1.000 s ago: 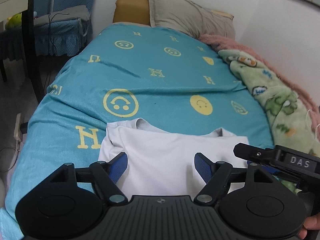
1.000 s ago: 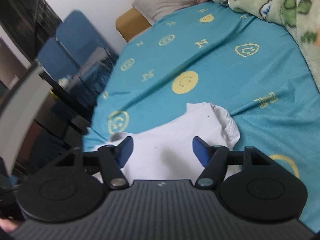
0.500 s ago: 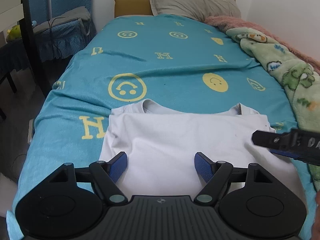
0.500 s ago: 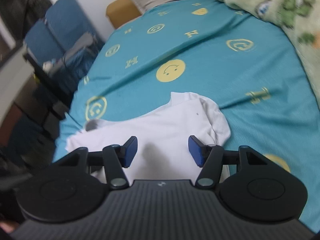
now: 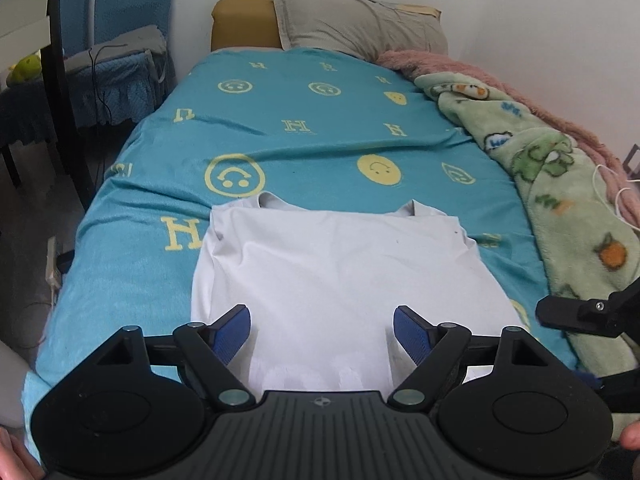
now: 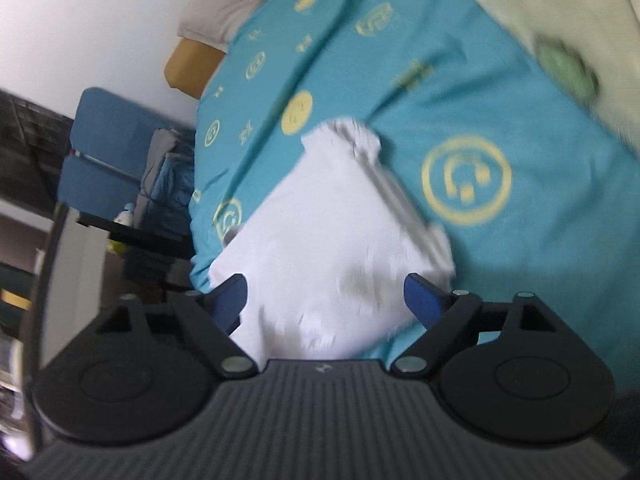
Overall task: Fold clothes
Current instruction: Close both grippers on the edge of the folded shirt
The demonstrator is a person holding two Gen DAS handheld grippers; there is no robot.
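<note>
Main risk: my right gripper (image 6: 324, 292) is rolled hard to one side and its view is smeared with motion, so a grab made now could land off the hem and bunch the cloth instead of lifting one clean edge. Second risk: the white T-shirt (image 5: 336, 268) lies near the foot of the bed, and its near edge runs under my grippers where I cannot see it; a careless pull could drag it off the teal smiley-print bedsheet (image 5: 304, 136). Third risk: the folded sides are only laid in place, so an uneven lift by my two hands would likely open them.

Gripper state: my left gripper (image 5: 322, 326) has its jaws apart and opening, blue pads clear of the cloth, nothing pinched. My right gripper's jaws are also opening, wide apart, with shirt fabric showing in the gap but no pad pressing on it that I can see.

Position: the T-shirt lies flat on the bedsheet, neckline toward the grey pillow (image 5: 360, 20), sides tucked in. Its lower body sits directly ahead of and below both grippers. The green fleece blanket (image 5: 560, 184) lies just beside its right edge.
</note>
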